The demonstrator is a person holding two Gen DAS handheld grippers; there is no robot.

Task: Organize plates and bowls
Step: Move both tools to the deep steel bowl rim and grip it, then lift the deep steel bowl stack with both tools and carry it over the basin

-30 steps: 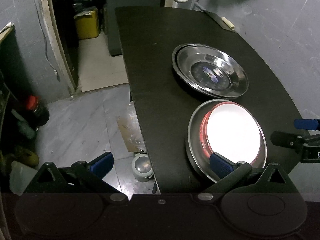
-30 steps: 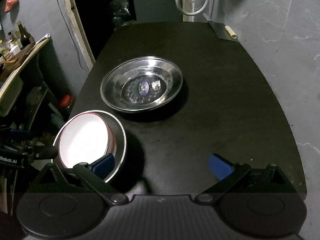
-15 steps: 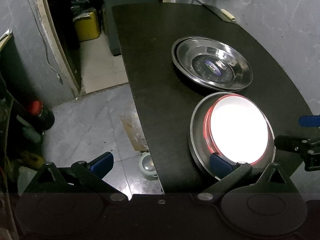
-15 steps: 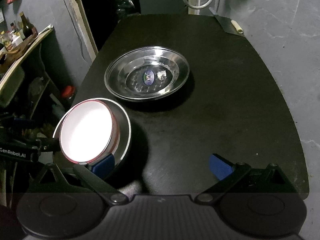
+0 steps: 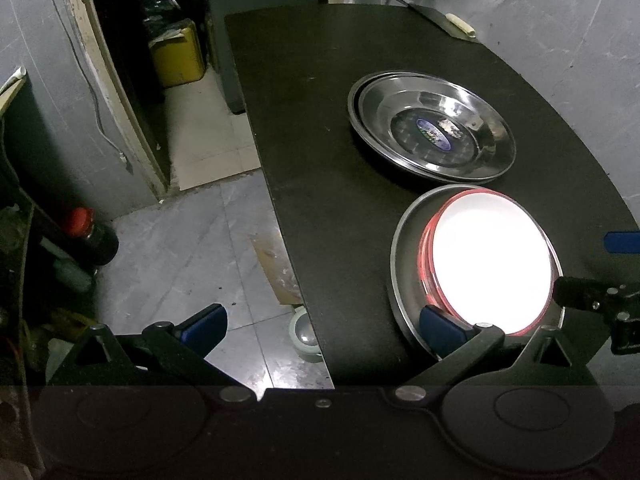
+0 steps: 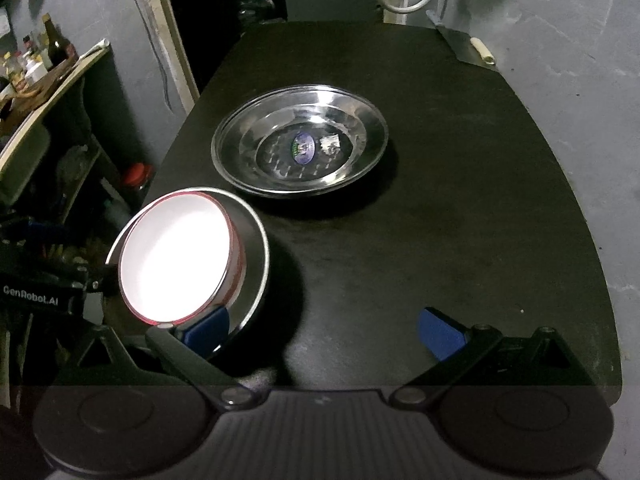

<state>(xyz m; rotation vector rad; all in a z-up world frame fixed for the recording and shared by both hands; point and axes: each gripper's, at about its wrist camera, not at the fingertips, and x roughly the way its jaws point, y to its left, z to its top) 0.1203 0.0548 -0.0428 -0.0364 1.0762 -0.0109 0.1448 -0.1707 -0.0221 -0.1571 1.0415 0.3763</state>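
A white bowl with a red rim sits in a steel plate at the near left corner of the black table. The plate looks tilted and throws a shadow to its right. Farther back lies a stack of steel plates with a sticker in the top one. My left gripper is open; its right pad overlaps the plate's near rim. My right gripper is open too, and its left pad touches the plate's near edge.
The table's left edge drops to a tiled floor with a red-capped bottle and a yellow canister. A cleaver lies at the far right corner. Grey walls stand behind and to the right.
Both grippers have moved forward over the table. The plate with the bowl now looks more tilted and sits closer to the stacked plates in both views.
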